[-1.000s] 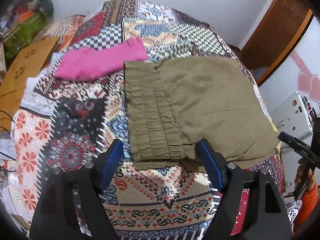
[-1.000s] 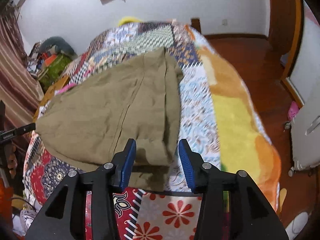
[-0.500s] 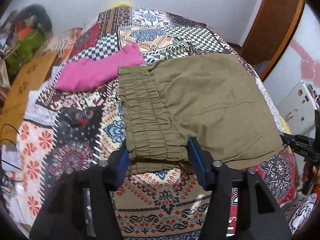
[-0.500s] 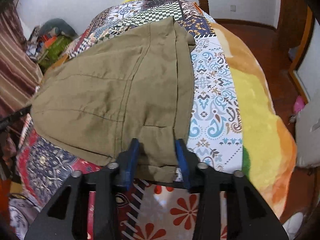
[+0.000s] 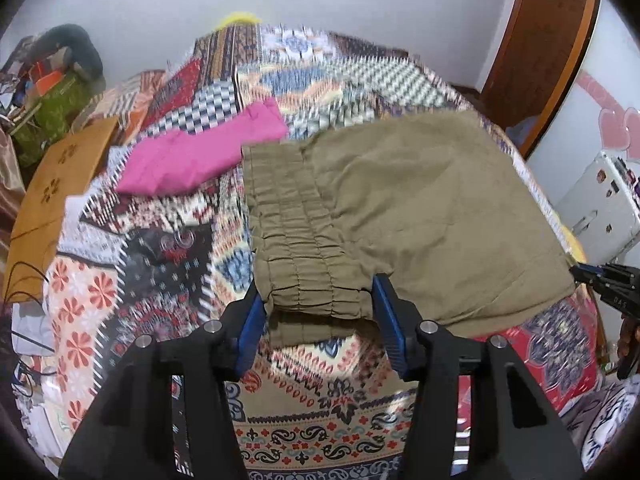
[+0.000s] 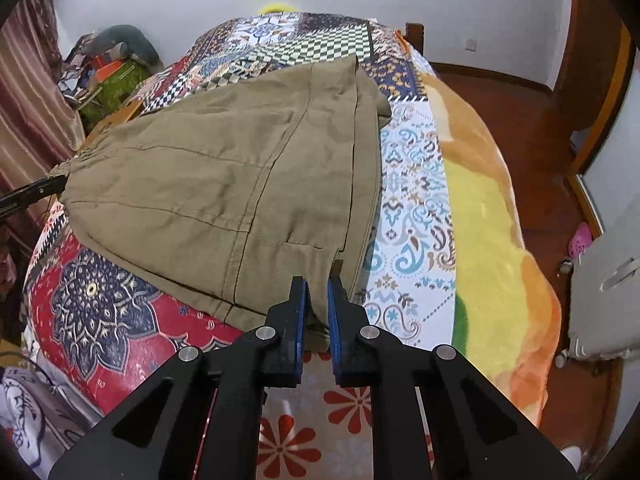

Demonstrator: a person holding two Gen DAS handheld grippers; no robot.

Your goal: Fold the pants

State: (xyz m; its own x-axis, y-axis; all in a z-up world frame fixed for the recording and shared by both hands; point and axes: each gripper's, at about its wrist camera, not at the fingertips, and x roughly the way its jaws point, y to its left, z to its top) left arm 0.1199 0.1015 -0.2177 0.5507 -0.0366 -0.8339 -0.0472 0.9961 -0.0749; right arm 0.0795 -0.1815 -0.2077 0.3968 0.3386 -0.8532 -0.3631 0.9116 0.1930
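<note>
Two grippers: both sit at the near edge of the same garment, one at each end.
Bed: covered by a patchwork quilt in many patterns; an orange and yellow blanket lies along its right side in the right wrist view.
Pants: olive, folded, spread flat across the quilt, the gathered elastic waistband at the left end.
Pink garment: folded, lying on the quilt just beyond the waistband, its corner touching or nearly touching the pants.
Left gripper: blue fingers spread wide, one on each side of the waistband's near corner, not yet pinching it.
Right gripper: fingers drawn close together, clamping the near hem corner of the pants.
</note>
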